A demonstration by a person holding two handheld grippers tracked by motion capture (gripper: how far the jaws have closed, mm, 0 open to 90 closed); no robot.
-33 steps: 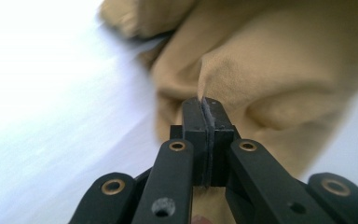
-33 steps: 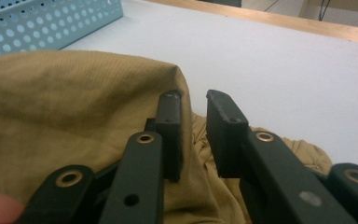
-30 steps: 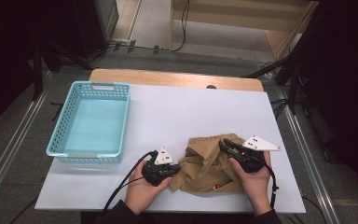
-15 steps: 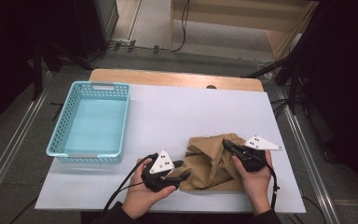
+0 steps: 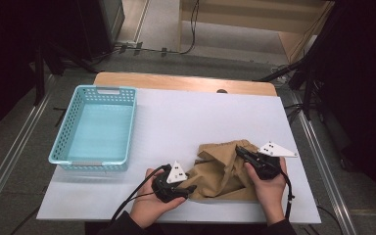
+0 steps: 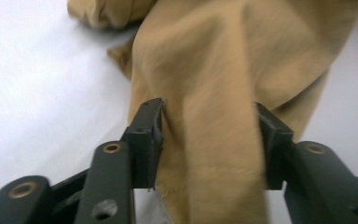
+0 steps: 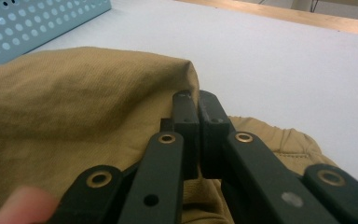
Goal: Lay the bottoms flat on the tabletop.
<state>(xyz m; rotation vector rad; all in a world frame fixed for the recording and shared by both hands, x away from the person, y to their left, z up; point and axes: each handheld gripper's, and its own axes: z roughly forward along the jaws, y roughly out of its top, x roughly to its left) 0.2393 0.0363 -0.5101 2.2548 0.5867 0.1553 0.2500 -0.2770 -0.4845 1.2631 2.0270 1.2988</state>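
Cloth: tan garment [image 5: 223, 171] lies bunched at the near edge of the white tabletop [image 5: 200, 117], between the two hands.
Left hand-held gripper [image 5: 183, 188]: at the cloth's near-left corner; its jaws have just been opening and stand apart, with a fold of the tan fabric [image 6: 214, 154] running up between the pads — not pinched, as far as I can judge.
Right hand-held gripper [image 5: 240, 152]: jaws closed tight on the garment's right edge [image 7: 186, 100], cloth draped over to their left.
Key relation: the fold lies straight ahead of the left jaws, lengthwise along them — the left hand is nearer the loose corner.
Basket: light blue basket [image 5: 95, 128] stands well apart, far left.
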